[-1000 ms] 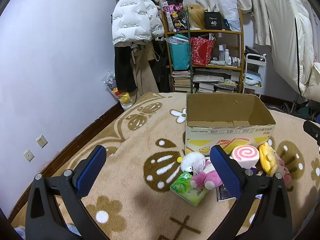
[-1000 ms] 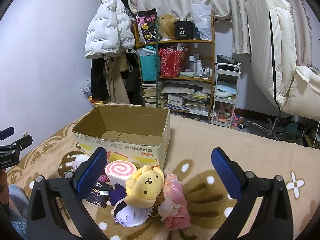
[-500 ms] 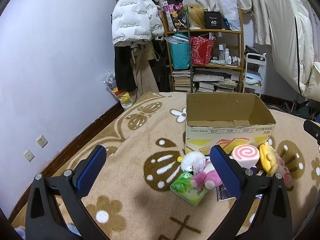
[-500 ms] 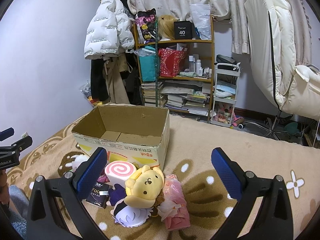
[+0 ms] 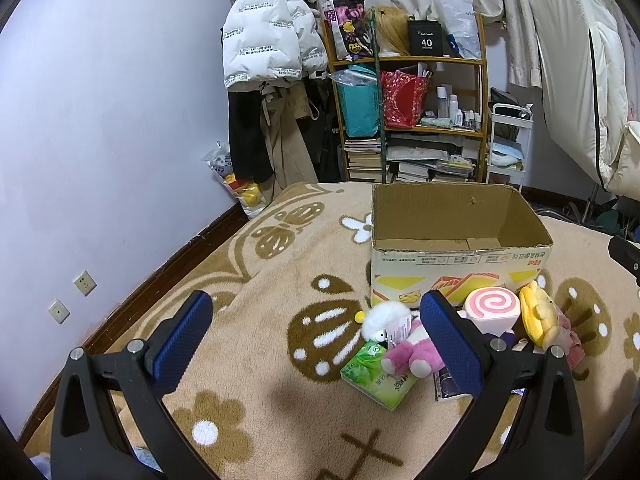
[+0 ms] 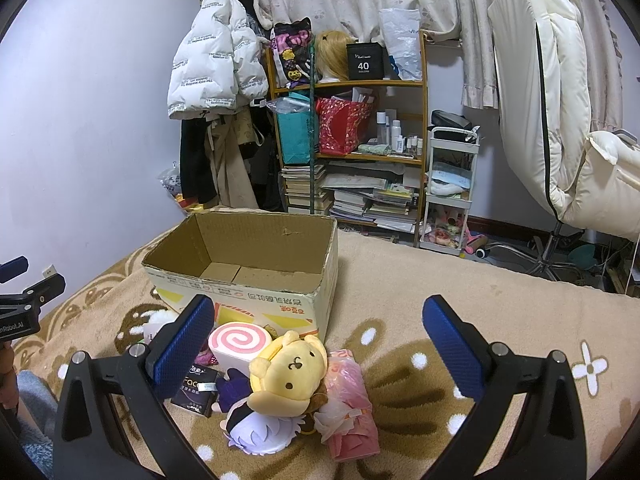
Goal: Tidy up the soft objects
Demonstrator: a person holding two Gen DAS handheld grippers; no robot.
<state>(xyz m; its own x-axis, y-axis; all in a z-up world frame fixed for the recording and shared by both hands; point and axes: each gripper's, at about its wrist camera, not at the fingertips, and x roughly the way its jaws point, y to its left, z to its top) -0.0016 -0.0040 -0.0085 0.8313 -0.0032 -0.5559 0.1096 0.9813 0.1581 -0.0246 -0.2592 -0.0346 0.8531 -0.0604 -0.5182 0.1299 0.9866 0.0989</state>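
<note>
We hold both grippers above a tan patterned rug. Our left gripper (image 5: pixel 316 338) and right gripper (image 6: pixel 322 344) are each spread wide with nothing between the pads. An open cardboard box (image 6: pixel 248 280) sits ahead. Just in front of it lies a pile: a yellow plush toy (image 6: pixel 288 372), a pink swirl cushion (image 6: pixel 240 342), a pink plush (image 5: pixel 412 354) and a green tissue pack (image 5: pixel 378 378).

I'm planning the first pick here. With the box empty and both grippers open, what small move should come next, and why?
Probably lower the right gripper toward the yellow plush. It lies on top of the pile in front of the empty cardboard box, nearest this gripper, whose jaws stand wide open and hold nothing. The left gripper sits farther off, beside the pink plush.
</note>
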